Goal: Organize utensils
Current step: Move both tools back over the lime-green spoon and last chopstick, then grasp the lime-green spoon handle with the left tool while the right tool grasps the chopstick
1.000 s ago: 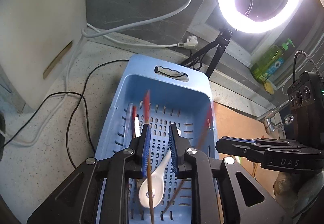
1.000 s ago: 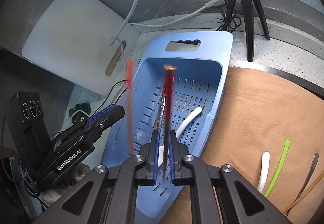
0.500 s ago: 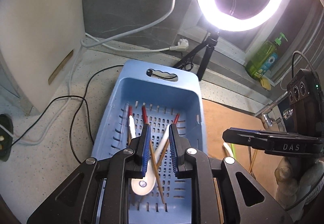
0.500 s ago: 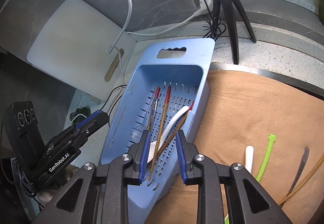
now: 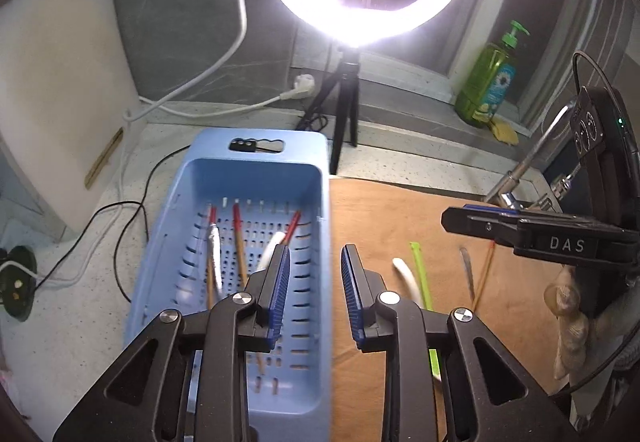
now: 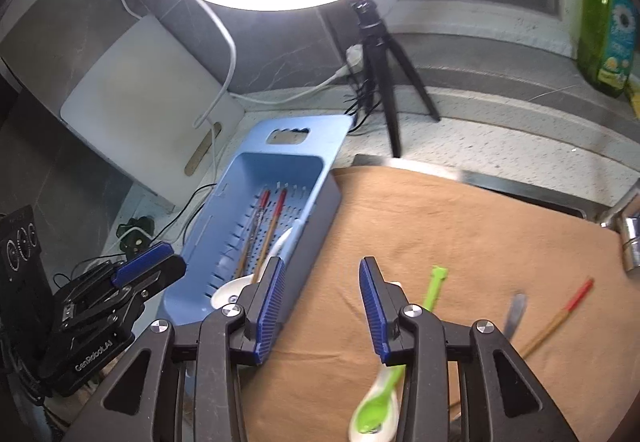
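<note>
Chopsticks that stood blurred between the blue pads a second ago now lie in the blue basket [image 5: 248,178]; three red-tipped chopsticks [image 5: 239,238] rest on its slotted floor beside a white spoon [image 6: 236,288] and a metal utensil [image 5: 215,250]. Both tools have drawn back from the basket toward the brown mat [image 6: 460,234]; the left gripper [image 5: 313,284] has its jaws opening with nothing between them, and the right gripper [image 6: 322,300] likewise is opening and holds nothing; the basket's right wall shows through the left gap, bare mat through the right one.

Utensils not yet gathered lie on the mat: a green spoon [image 6: 394,374] laid over a second white spoon [image 5: 406,276], a small metal utensil [image 6: 514,312], and one more red-tipped chopstick [image 6: 560,316] well apart from the basket. Behind stand a ring light [image 5: 364,2] on a black tripod [image 5: 344,110], a white cutting board [image 5: 52,82] leaning on the wall, a green soap bottle [image 5: 488,82] on the sill, and white and black cables across the speckled counter [image 5: 80,322]. A tap [image 5: 532,158] rises near the mat's far right corner.

Motion blur softens both views; the near ends of the chopsticks and the first white spoon's handle are hidden behind the gripper fingers; the lower part of the green spoon passes under the right gripper's frame; what kind of metal utensil lies in each place cannot be made out.
</note>
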`<state>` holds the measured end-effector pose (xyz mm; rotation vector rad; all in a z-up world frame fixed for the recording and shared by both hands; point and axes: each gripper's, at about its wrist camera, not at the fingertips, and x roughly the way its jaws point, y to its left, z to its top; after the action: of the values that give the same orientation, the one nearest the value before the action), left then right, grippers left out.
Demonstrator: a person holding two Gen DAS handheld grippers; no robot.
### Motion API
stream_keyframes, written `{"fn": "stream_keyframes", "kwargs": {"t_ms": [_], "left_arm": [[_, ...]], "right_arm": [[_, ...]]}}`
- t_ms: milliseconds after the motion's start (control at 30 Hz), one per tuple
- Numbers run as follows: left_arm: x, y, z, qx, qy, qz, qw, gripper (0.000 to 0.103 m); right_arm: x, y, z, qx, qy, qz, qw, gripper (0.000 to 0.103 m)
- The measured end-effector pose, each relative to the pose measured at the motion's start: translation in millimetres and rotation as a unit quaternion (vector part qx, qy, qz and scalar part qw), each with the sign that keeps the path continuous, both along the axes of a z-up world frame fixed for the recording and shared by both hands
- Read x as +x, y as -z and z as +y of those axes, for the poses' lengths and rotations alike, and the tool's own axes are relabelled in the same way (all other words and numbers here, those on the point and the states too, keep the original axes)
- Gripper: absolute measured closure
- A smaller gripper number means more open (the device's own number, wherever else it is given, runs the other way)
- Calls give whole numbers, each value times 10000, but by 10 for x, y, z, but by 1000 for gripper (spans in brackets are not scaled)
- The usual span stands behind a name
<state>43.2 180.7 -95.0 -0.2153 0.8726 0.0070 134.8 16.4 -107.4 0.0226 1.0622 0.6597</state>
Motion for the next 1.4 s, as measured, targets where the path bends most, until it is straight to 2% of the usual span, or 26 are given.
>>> {"fn": "stream_keyframes", "kwargs": {"t_ms": [200, 300, 467, 600, 700, 900, 1067, 1167, 1300, 1400], "left_arm": [[23, -1, -366, 75, 159, -2, 9998, 78], [25, 36, -529, 37, 212, 37, 9998, 78], [36, 164, -766, -38, 293, 185, 9994, 78], [7, 339, -935, -173, 346, 346, 9987, 78], [-19, 467, -1054, -230, 348, 505, 9979, 78], [-42, 578, -1209, -204, 456, 672, 9965, 78], [68, 647, -1358, -65, 758, 830, 9936, 78], [190, 716, -1468, 38, 1010, 996, 9899, 78], [349, 813, -1563, 200, 1240, 1229, 9844, 79], [446, 871, -1591, 375, 1314, 1353, 9813, 80]], "right_arm": [[1, -96, -468, -56, 316, -521, 9981, 66], [32, -134, -771, -28, 556, -758, 9956, 53], [163, -90, -1190, -310, 660, -775, 9943, 53], [233, 41, -1512, -549, 704, -580, 9943, 53], [295, 207, -1738, -688, 791, -256, 9942, 53], [342, 500, -2039, -362, 969, 417, 9938, 53], [322, 667, -2015, -149, 935, 816, 9922, 53], [342, 784, -1901, -222, 878, 1057, 9903, 54], [381, 978, -1838, -67, 1016, 1519, 9831, 68], [399, 1087, -1818, -33, 1161, 1694, 9787, 71]]}}
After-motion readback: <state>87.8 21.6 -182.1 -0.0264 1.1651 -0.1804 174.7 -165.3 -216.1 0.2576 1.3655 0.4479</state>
